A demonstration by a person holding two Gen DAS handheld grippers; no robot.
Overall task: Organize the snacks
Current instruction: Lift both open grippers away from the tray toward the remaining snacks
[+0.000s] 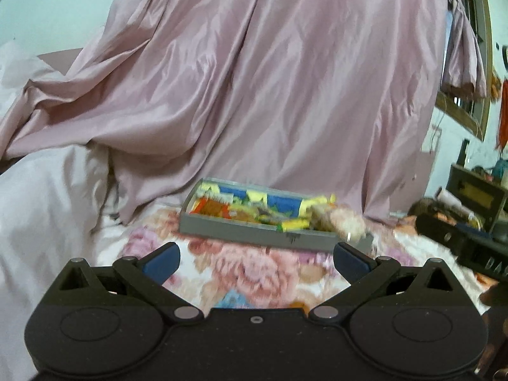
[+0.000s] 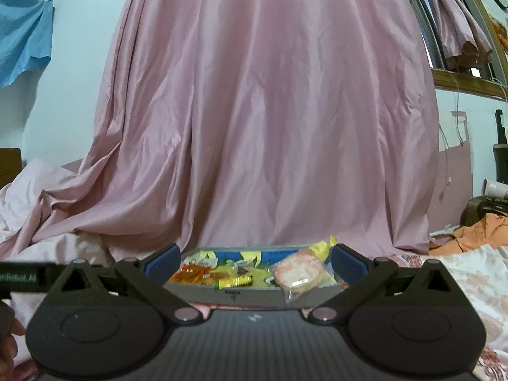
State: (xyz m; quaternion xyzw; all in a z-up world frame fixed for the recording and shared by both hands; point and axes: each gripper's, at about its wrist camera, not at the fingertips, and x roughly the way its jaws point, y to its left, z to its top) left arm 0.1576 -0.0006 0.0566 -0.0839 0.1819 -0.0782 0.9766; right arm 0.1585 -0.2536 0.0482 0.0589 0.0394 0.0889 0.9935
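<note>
Count: one shallow grey rectangular tray (image 2: 254, 297) on the floral bedspread. Inside it: one round pinkish snack in clear plastic wrap (image 2: 300, 273), near right; one small yellow foil-wrapped bar (image 2: 236, 282), near centre. Remaining yellow, blue and orange packets overlap; number cannot be told.

Glossy pink cloth curtain (image 2: 270, 111)

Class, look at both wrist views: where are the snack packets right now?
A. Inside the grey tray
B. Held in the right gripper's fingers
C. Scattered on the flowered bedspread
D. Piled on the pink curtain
A: the colourful snack packets lie inside the grey tray, and both grippers are open and hold nothing.
</note>
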